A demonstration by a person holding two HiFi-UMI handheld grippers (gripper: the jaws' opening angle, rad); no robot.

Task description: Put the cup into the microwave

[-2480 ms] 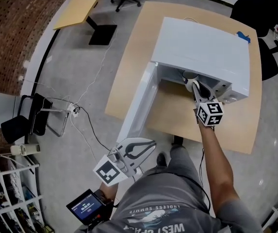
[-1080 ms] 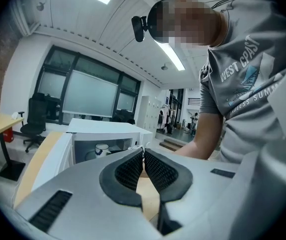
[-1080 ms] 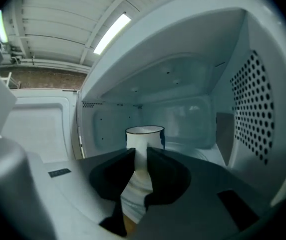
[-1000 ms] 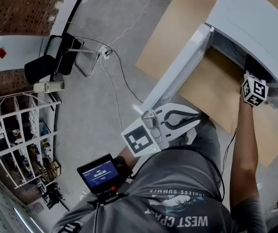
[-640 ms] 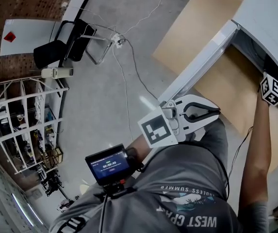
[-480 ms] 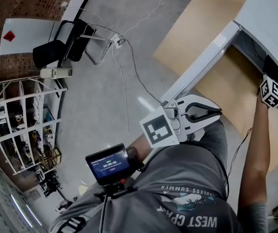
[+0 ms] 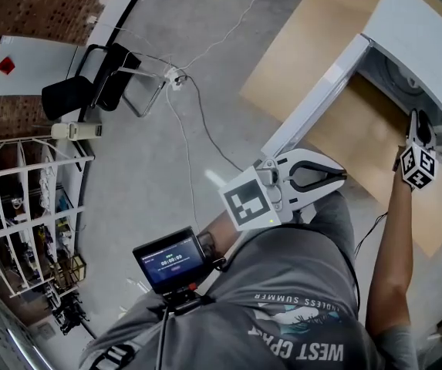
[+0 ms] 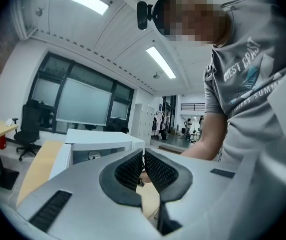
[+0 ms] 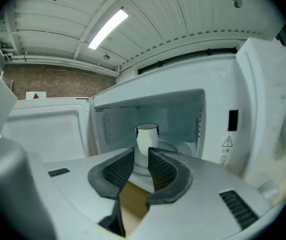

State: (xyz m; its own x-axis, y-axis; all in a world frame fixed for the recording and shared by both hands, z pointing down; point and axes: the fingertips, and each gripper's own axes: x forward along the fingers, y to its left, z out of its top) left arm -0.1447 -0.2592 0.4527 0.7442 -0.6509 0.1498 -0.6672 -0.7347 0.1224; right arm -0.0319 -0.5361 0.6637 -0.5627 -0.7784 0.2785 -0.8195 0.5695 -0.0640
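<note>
A white cup [image 9: 146, 136] stands upright on the turntable inside the white microwave [image 9: 262, 99], whose door [image 9: 48, 129] is swung wide to the left. My right gripper [image 9: 141, 154] sits just outside the cavity, in front of the cup. Its jaws are opening, with nothing between them. In the head view it [image 7: 420, 118] points into the microwave [image 7: 429, 21] beside the open door [image 7: 321, 91]; the cup is hidden there. My left gripper [image 7: 342, 177] hangs near the person's waist, shut and empty. Its own view shows the pads together [image 8: 143, 156] and the cup [image 8: 94, 155] far off in the cavity.
The microwave stands on a light wooden table [image 7: 305, 45]. On the floor to the left are a black chair [image 7: 89, 83], a trailing cable [image 7: 190, 129] and a wire shelf rack [image 7: 20, 206]. A small screen device [image 7: 167, 257] is strapped to the left forearm.
My right gripper has drawn back out of the microwave cavity and left the cup standing inside. The left gripper has drifted only slightly.
</note>
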